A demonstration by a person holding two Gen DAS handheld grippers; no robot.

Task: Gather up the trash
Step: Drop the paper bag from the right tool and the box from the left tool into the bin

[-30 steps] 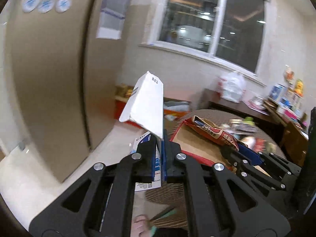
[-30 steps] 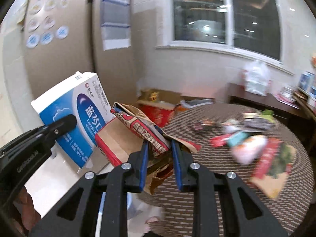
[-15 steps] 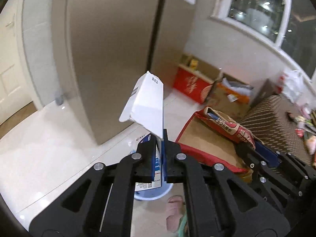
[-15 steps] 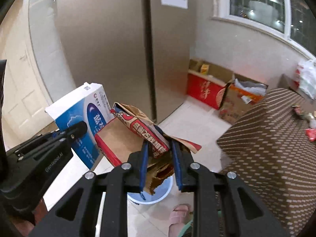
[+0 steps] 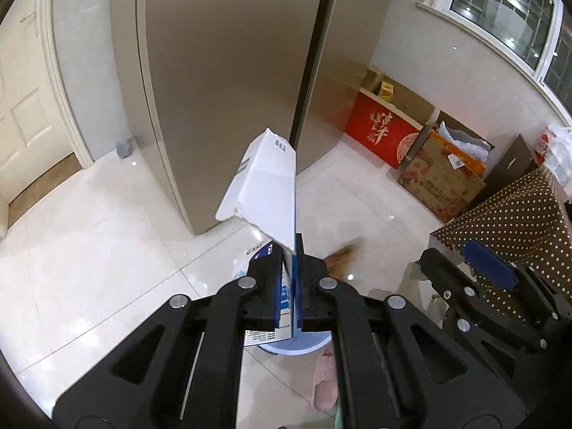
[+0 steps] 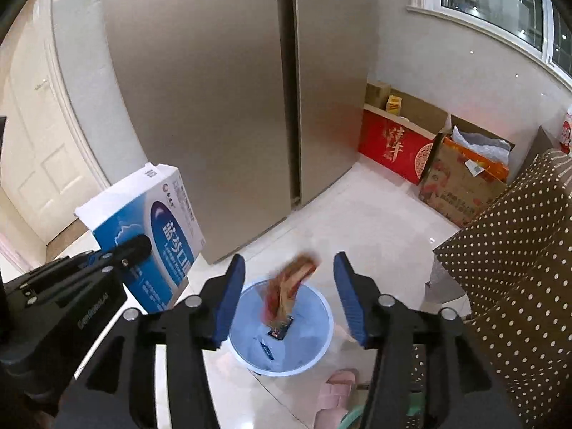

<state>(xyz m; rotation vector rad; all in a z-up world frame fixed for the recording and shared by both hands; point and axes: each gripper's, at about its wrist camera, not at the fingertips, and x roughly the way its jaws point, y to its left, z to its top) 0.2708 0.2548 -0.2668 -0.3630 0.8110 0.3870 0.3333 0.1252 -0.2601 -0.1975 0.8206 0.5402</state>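
pale blue trash bin (image 6: 314,354) under the claw, blue-and-white box (image 6: 150,236) left of it, brown white-dotted tablecloth (image 6: 518,268) right.

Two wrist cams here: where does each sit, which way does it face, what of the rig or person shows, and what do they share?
Left wrist: on the left gripper, angled down at the floor and fridge; its fingers clamp a blue-white box; the right gripper shows at right.
Right wrist: on the right gripper, angled down over the bin; its jaws are opening, a blurred wrapper dropping clear of them; the left gripper shows at left, holding the box.
Shared: fridge, red box, dotted tablecloth, pink slipper, bin.
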